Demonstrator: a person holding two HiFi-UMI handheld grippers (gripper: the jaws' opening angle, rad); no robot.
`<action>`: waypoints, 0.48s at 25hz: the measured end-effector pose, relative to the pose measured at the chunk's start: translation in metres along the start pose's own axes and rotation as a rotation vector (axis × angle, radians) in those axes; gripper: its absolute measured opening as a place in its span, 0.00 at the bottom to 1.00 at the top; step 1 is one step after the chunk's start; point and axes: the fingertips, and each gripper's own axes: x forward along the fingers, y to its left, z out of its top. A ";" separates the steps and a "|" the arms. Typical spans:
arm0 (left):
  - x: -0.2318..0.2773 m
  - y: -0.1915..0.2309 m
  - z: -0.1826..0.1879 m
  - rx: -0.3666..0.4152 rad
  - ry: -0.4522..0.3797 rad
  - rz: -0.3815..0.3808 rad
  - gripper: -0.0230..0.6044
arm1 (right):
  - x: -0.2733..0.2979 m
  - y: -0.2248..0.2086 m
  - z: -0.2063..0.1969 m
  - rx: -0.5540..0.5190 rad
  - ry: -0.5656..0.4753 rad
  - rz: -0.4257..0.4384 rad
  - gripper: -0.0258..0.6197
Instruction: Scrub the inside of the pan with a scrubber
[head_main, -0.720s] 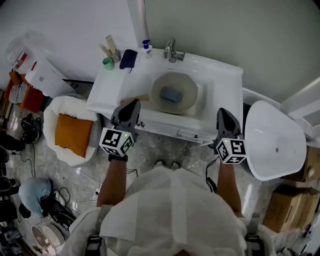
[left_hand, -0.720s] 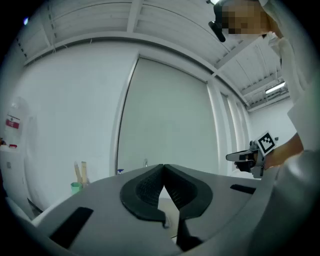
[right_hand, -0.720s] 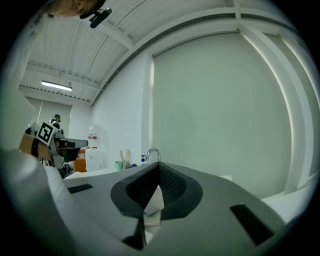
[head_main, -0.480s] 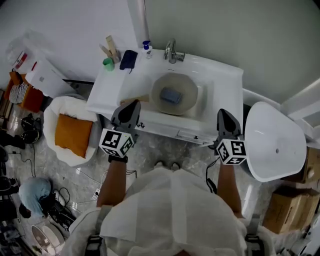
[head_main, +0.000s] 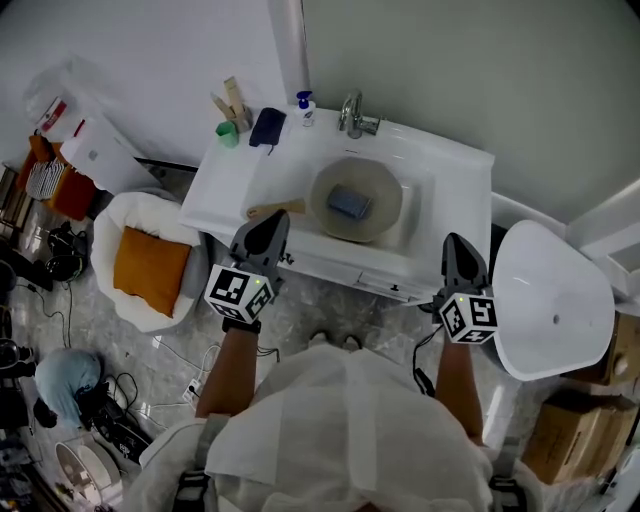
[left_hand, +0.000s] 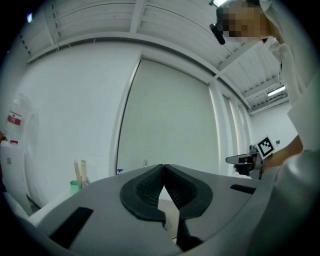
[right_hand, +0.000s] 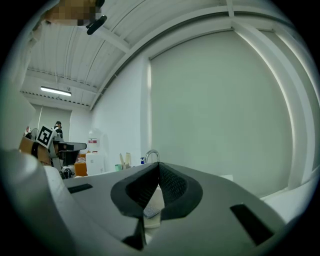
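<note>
A round tan pan sits in the basin of the white sink counter, its wooden handle pointing left. A blue scrubber lies inside the pan. My left gripper hovers level at the counter's front edge, just below the handle, shut and empty. My right gripper is held in front of the counter's right end, also shut with nothing in it. Neither gripper touches the pan or the scrubber.
At the back of the counter stand a faucet, a small soap bottle, a dark cloth and a green cup with brushes. A white chair with an orange cushion is on the left, a white tub on the right.
The head view has shifted a little, so the sink sits slightly lower and further right in the picture. Both grippers stay shut in front of the counter.
</note>
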 end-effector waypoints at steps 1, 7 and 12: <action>0.000 -0.001 -0.001 0.002 0.002 0.002 0.06 | 0.000 -0.001 -0.002 -0.004 0.007 0.001 0.05; 0.007 -0.011 -0.004 0.016 0.013 0.004 0.06 | 0.006 -0.004 -0.008 -0.024 0.036 0.030 0.05; 0.010 -0.012 -0.013 0.020 0.030 0.002 0.06 | 0.017 -0.005 -0.015 -0.022 0.057 0.048 0.05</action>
